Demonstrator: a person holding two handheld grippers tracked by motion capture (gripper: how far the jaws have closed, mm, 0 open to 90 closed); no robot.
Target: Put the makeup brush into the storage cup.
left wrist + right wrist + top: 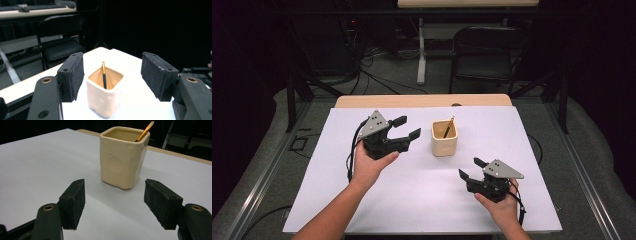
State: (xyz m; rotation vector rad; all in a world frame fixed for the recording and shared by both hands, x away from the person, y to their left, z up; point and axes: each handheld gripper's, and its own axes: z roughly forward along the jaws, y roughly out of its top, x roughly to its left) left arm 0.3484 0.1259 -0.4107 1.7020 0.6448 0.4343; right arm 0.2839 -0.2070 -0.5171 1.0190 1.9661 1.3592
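A white sheet covers most of a light wooden table. Behind it a black folding chair stands on grey floor strewn with dark cables, beside a pale desk leg. Black curtains darken both sides.

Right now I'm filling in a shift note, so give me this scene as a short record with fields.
surface: white sheet on a wooden table
cup: cream square cup, upright near the sheet's middle
in cup: one pencil leaning against a corner
left gripper: jaws open, nothing between them, held above the sheet left of the cup
right gripper: jaws open, empty, low over the sheet, pointed toward the cup
background: black folding chair beyond the table
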